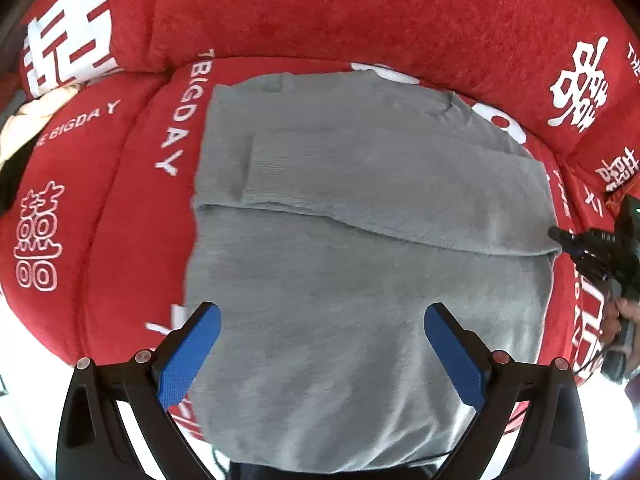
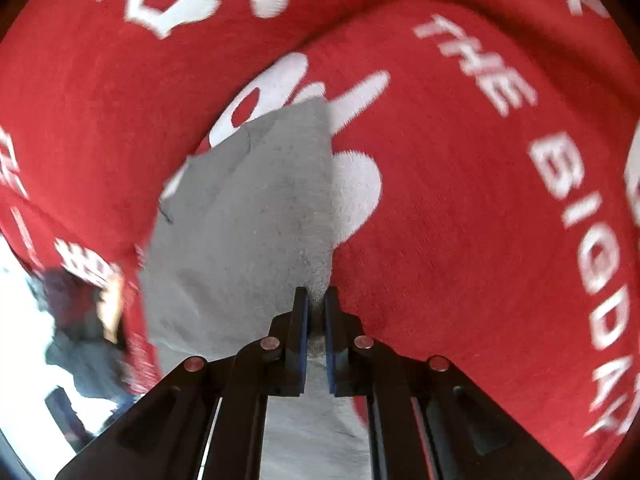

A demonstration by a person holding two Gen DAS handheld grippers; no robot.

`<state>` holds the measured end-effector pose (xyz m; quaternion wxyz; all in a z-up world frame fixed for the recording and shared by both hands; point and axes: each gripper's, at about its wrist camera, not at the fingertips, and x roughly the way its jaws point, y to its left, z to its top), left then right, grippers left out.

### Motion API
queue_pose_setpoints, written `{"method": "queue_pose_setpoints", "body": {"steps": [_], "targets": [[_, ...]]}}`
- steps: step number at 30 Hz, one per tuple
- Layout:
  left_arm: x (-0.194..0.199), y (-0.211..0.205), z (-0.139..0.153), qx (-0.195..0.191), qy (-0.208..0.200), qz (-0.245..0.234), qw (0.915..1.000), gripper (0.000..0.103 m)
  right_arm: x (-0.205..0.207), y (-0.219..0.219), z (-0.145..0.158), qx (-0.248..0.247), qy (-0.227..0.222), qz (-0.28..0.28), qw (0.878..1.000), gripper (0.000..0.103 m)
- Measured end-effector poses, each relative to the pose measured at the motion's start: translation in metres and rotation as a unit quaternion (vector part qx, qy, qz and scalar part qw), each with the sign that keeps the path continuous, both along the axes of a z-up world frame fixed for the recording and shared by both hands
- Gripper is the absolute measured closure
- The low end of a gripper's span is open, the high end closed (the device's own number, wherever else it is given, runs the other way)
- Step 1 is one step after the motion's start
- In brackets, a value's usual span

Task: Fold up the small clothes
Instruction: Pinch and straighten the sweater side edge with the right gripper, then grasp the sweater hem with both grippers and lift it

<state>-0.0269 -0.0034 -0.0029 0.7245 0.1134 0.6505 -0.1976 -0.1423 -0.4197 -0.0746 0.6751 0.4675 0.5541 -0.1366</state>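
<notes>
Pinching the grey sweater [image 2: 248,208] at its side edge, the right tongs [image 2: 316,300] are clamped tight on the knit, probably to carry that side across for a fold. Left tongs [image 1: 320,344] hover spread wide over the near hem, gripping nothing. Sweater lies flat on the red sofa [image 1: 360,12], one sleeve already folded in. No containers anywhere.

Red plush sofa cover [image 1: 360,12] printed with white characters and the words "THE BIGDAY", spread over the seat cushion [image 2: 460,208] and backrest. Bright, overexposed floor [image 1: 24,360] visible past the sofa's front edge at lower left.
</notes>
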Motion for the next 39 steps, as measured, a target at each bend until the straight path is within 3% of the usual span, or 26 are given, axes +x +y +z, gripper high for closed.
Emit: {"method": "queue_pose_setpoints", "body": {"steps": [3,7,12,16,19,26,28,31,39], "targets": [[-0.002,-0.012,-0.005,0.003,0.005,-0.002,1.0,0.001,0.005,-0.002,-0.006,-0.029,0.032,0.025,0.999,0.096],[-0.006,-0.025,-0.003,0.033,-0.01,-0.018,0.9992,0.001,-0.001,-0.006,0.001,-0.026,0.024,0.01,0.999,0.095],[-0.012,-0.027,0.003,0.03,-0.017,-0.023,0.9992,0.001,-0.007,0.011,0.019,-0.022,-0.004,0.038,0.999,0.095],[-0.016,-0.03,0.0,0.033,-0.007,-0.007,0.9994,0.001,-0.002,0.027,-0.003,-0.056,0.073,0.098,0.991,0.095],[-0.02,-0.034,0.002,0.039,-0.01,-0.003,0.9992,0.001,-0.011,0.024,0.0,-0.044,0.063,0.075,0.994,0.095],[-0.027,-0.037,0.005,0.056,-0.012,0.006,0.9983,0.001,-0.036,0.03,0.023,-0.028,0.054,0.086,0.994,0.093],[-0.028,-0.037,0.007,0.055,-0.012,0.012,0.9983,0.001,-0.034,0.036,0.027,-0.022,0.051,0.088,0.995,0.087],[-0.031,-0.039,0.008,0.06,-0.013,0.014,0.998,0.001,-0.035,0.041,0.031,-0.015,0.046,0.091,0.995,0.055],[-0.037,-0.039,0.004,0.076,-0.008,0.008,0.9971,0.001,-0.028,0.061,0.028,0.002,0.036,0.088,0.995,0.054]]}}
